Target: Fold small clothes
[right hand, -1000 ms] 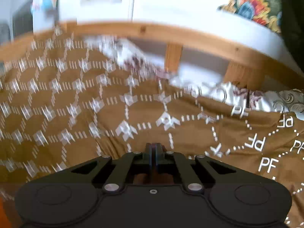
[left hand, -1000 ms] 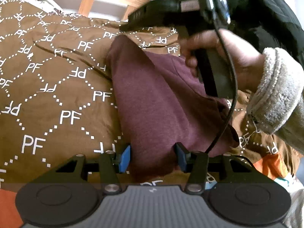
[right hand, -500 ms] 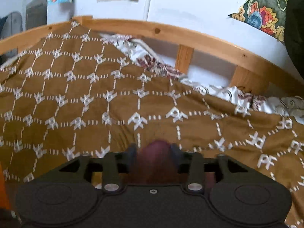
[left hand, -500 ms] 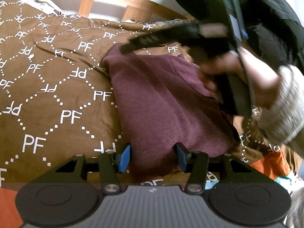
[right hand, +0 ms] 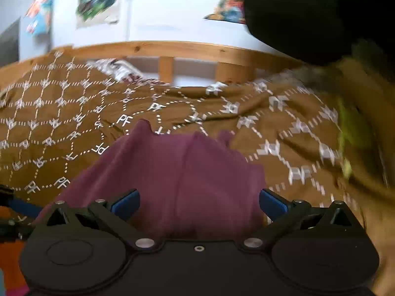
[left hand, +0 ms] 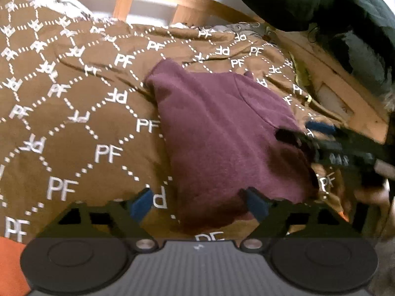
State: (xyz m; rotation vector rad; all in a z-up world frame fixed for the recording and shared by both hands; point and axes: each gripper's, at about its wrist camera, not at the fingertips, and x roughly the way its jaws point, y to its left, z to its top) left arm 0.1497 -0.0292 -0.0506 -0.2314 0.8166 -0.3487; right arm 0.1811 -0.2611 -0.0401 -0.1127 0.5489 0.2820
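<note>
The right gripper [left hand: 321, 133] shows smeared at the left wrist view's right edge; the maroon garment's [right hand: 177, 177] near hem hides behind the gripper's body

Soft, even indoor light; the white wall [right hand: 172, 12] reads brightest. Fisheye curvature bends the wooden bed rail [right hand: 172, 48] and darkens corners. Right-wrist view is motion-smeared toward its right edge; left-wrist view blurs the right gripper [left hand: 318, 133]. Shadow pools beneath the maroon garment [left hand: 217, 128].
</note>
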